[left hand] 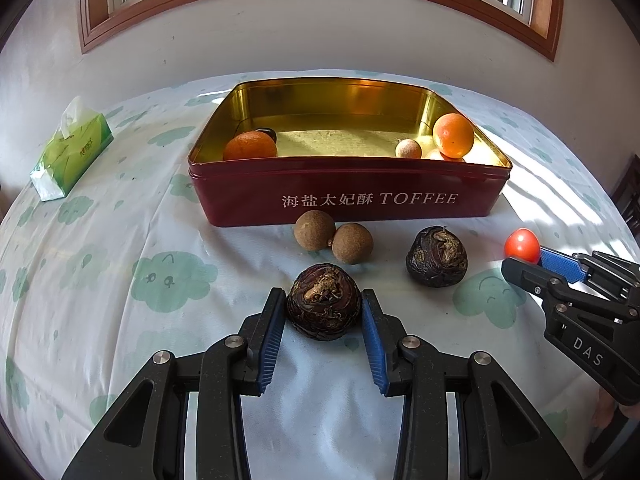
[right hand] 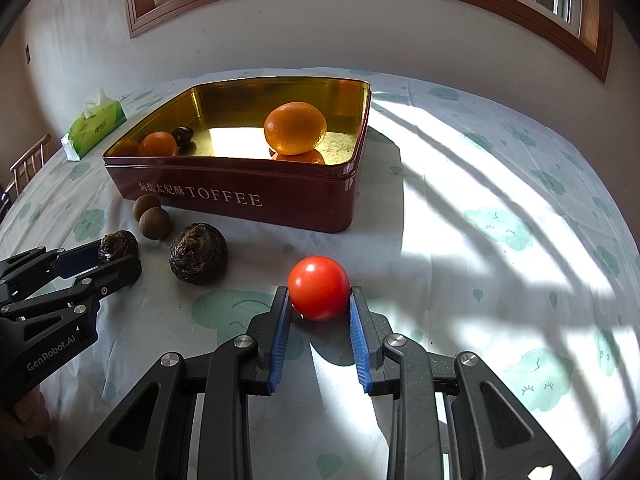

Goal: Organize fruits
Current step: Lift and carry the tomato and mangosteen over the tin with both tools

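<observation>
Chestnut: dark water chestnut (left hand: 323,307) on the cloth, clamped by the left gripper (left hand: 324,312).
Tomato: tomato (right hand: 319,293) clamped by the right gripper (right hand: 319,300).
Tin: red tin (left hand: 352,196) at 12 o'clock.
Technique: lift straight up, clear the rim, release low inside.

Right tool (right hand: 319,294): you have its blue pads pressed on either side of the red tomato (right hand: 319,293), which sits on the cloud-print cloth (right hand: 496,216) covering the counter.
Left tool (right hand: 120,254): you see it coming in from the left edge, clamped on a dark water chestnut (right hand: 117,244).
Second water chestnut (right hand: 198,253): it lies free on the cloth, between your two tools.
Two brown longans (right hand: 151,216): touching each other, just beside the tin's front wall.
Toffee tin (right hand: 240,200): red outside, gold inside, lidless; you can see a big orange (right hand: 295,128) by its right wall, a smaller orange (right hand: 158,144) and a dark round fruit (right hand: 183,135) at its left end.
Tissue pack (right hand: 94,124): green, near the counter's far left edge.
</observation>
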### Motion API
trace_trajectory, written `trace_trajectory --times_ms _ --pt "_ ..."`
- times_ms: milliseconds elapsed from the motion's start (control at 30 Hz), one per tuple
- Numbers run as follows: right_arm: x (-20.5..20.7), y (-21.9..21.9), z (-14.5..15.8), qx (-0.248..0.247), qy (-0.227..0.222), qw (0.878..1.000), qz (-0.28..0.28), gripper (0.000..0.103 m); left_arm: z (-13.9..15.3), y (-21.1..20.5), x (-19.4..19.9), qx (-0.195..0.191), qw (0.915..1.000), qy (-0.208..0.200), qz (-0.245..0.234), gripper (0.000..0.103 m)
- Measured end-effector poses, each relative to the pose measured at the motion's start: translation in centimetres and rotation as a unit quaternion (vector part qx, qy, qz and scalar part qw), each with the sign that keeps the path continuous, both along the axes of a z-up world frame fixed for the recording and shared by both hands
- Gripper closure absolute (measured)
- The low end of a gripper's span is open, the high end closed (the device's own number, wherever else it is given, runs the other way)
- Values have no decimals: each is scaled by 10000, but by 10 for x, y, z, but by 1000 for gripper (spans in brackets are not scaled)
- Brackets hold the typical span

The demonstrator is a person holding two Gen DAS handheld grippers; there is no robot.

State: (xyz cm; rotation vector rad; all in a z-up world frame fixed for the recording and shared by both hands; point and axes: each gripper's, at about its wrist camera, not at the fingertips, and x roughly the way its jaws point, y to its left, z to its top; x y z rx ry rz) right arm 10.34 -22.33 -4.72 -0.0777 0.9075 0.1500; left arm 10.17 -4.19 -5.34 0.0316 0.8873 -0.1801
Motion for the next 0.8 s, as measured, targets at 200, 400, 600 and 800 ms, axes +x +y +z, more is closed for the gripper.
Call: trace_trajectory --times_ms 200,400,600,800 --pt "0 -1 0 39 2 10000 -39 77 0 1 0 8 10000 -2 35 64" --pt "-1 -1 2 38 57 10000 -59 77 2 2 0 2 10000 -25 73 64" --pt "-8 -5 6 63 48 9999 -86 77 5 1 -6 37 9999 -88 59 64" --pt "-17 -6 13 86 -5 9999 -88 77 14 6 -12 -16 9998 -155 90 64"
